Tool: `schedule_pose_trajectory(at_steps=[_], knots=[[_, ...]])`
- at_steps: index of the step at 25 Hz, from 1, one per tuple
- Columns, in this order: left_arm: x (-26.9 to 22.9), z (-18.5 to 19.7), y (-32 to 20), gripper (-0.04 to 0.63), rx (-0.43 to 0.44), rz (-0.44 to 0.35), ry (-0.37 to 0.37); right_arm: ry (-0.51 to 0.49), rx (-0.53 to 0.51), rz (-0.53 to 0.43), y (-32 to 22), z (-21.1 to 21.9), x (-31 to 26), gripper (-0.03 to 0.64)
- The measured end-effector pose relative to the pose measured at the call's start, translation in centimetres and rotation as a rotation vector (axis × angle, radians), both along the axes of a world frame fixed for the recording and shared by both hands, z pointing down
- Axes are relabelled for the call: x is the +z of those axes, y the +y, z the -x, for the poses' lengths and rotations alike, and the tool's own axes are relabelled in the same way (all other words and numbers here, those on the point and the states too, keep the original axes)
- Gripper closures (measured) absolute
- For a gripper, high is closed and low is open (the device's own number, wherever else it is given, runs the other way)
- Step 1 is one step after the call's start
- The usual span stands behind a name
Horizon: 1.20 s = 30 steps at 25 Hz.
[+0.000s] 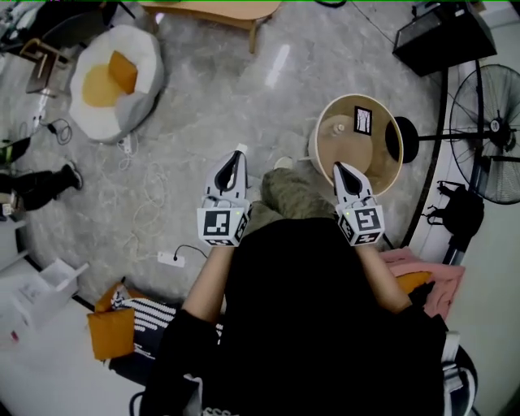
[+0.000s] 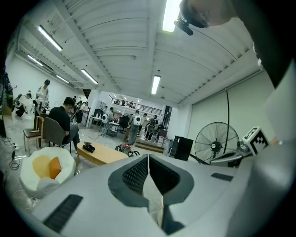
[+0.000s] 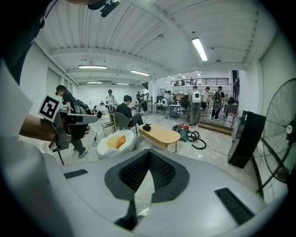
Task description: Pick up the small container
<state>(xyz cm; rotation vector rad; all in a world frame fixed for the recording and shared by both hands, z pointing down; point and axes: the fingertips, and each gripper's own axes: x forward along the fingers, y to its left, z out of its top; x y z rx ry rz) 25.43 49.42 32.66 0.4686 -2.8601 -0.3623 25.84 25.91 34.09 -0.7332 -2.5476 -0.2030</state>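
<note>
In the head view a round wooden side table (image 1: 386,175) stands on the floor at the right. On it lie a small dark-framed white box (image 1: 362,119) and a small pale object (image 1: 339,127); I cannot tell which is the small container. My right gripper (image 1: 338,166) hangs above the table's near rim, its jaws shut and empty. My left gripper (image 1: 239,152) is held level with it to the left, over bare floor, also shut on nothing. Both gripper views look out across the room, with the left gripper (image 2: 148,157) and right gripper (image 3: 149,153) showing pads pressed together.
A white beanbag with an orange cushion (image 1: 114,77) lies at the far left, with a low wooden table (image 1: 219,12) beyond it. A standing fan (image 1: 496,134) and a black box (image 1: 443,36) stand at the right. A power strip (image 1: 172,259) and cables cross the floor. Several people are in the room's far part.
</note>
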Motion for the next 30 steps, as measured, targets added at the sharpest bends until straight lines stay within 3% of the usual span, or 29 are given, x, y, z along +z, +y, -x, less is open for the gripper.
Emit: schedule_pose_trajectory(at_steps=[9, 13, 22, 30], knots=[[0.6, 5.6, -2.3, 0.569, 0.069, 0.043, 0.014, -0.025, 0.052, 0.054, -0.8, 6.0, 1.2, 0.603], [1.1, 10.6, -3.7, 0.569, 0.162, 0.074, 0.02, -0.034, 0.161, 0.088, -2.6, 9.7, 2.1, 0.603], [0.2, 25.8, -13.2, 0.569, 0.382, 0.118, 0.05, -0.003, 0.404, 0.113, -13.4, 20.3, 4.2, 0.603], [-1.6, 32.5, -22.9, 0.569, 0.519, 0.098, -0.003, -0.044, 0.545, 0.153, -20.5, 24.6, 4.0, 0.603]])
